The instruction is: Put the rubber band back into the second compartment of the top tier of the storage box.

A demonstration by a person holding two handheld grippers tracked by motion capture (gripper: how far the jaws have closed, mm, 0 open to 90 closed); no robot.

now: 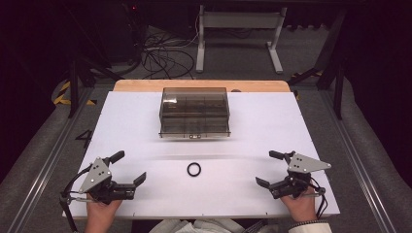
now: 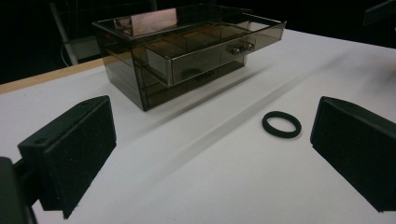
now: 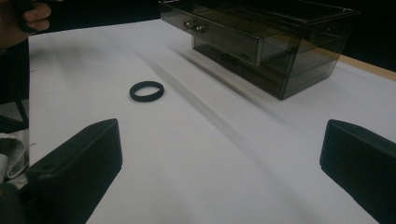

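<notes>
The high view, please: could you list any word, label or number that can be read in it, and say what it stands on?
"4": a dark figure on the grey floor left of the white table.
The smoky drawer box and the black ring show no readable text.

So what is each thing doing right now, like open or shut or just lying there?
Drawer box: upright at the far side of the white table.
Top drawer: pulled partly out.
Black ring: lying flat on the table, nothing touching it.
Left gripper: jaws wide open, holding nothing.
Right gripper: jaws wide open, holding nothing.
</notes>
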